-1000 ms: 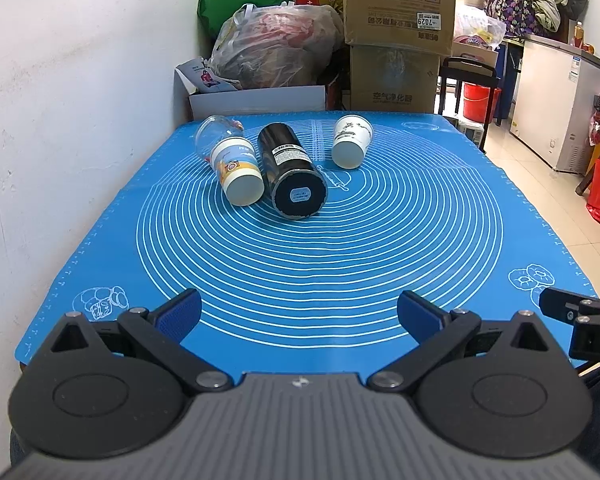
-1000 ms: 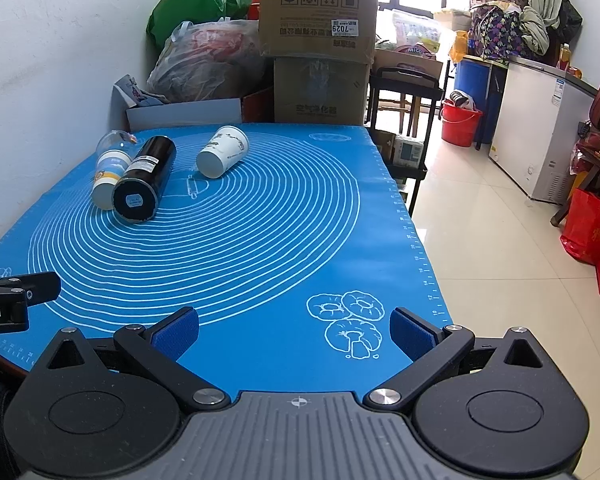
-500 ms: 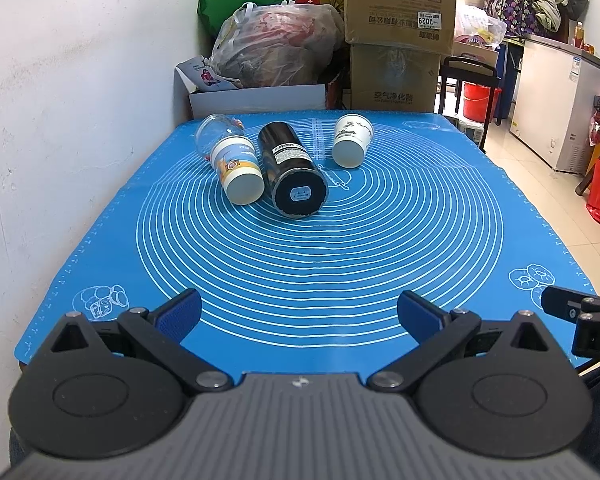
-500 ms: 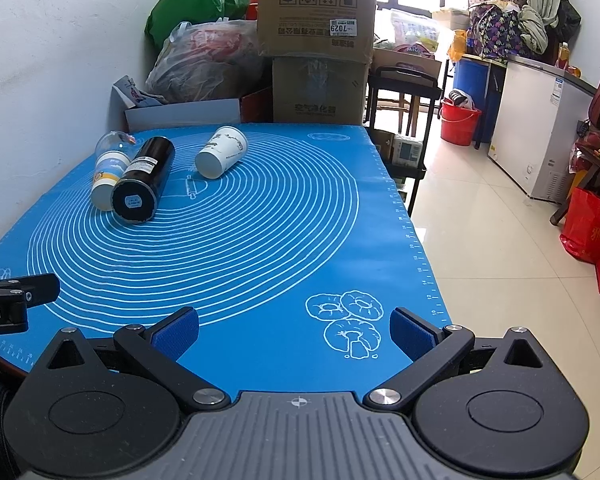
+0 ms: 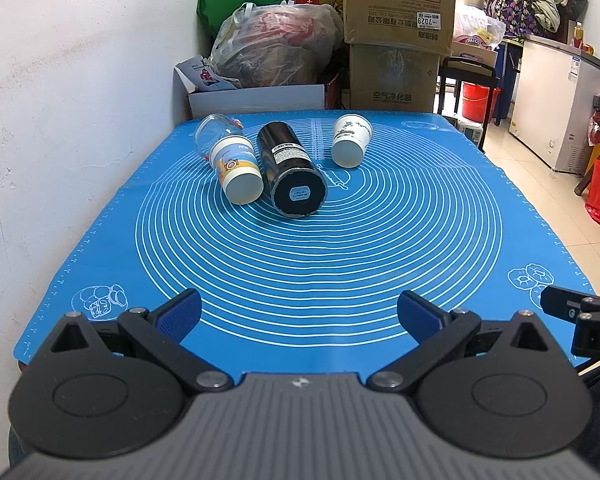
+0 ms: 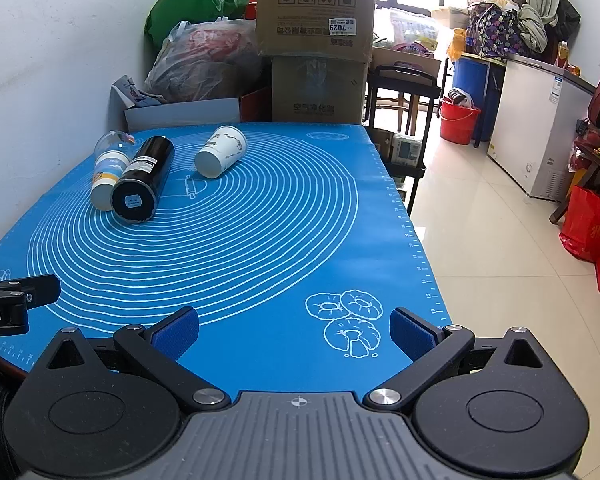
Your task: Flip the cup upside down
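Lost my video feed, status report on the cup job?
Left gripper and right gripper open, empty, at near table edge. Paper cup on its side, far end of mat. Black bottle lying left of it, apart.

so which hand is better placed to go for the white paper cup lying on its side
Left, probably. From the left tool the white paper cup lies almost straight ahead. From the right tool it lies far off to the left. Both tools are open and empty.
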Demonstrator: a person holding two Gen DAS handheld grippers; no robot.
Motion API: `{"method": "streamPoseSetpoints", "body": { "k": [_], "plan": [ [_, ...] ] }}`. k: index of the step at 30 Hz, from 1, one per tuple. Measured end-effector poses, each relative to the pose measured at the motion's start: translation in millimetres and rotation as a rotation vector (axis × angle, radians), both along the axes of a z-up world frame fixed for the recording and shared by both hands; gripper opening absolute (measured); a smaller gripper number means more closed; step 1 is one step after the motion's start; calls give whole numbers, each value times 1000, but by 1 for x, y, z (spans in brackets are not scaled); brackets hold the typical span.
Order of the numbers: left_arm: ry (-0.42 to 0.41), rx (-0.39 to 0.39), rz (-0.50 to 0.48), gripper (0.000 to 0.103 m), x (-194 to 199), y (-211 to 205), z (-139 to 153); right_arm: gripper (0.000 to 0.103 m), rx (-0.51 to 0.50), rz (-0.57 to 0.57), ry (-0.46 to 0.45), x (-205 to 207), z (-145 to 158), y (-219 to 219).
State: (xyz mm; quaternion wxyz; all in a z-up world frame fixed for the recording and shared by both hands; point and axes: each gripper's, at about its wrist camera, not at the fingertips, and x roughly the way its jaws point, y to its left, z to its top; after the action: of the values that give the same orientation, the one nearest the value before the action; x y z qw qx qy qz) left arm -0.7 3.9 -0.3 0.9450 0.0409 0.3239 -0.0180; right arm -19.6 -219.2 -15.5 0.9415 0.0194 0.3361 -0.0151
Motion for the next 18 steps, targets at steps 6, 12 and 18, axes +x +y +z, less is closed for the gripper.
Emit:
{"method": "streamPoseSetpoints", "body": {
  "k": [6,12,18],
  "plan": [
    [1,0,0,103,0,0,0,103,-1,-1,1,0,0,0],
    [1,1,0,103,-1,-1,-1,103,0,0,1,0,0,0],
    [1,1,-1,103,-1,-1,-1,103,0,-1,1,0,1,0]
  ]
}}
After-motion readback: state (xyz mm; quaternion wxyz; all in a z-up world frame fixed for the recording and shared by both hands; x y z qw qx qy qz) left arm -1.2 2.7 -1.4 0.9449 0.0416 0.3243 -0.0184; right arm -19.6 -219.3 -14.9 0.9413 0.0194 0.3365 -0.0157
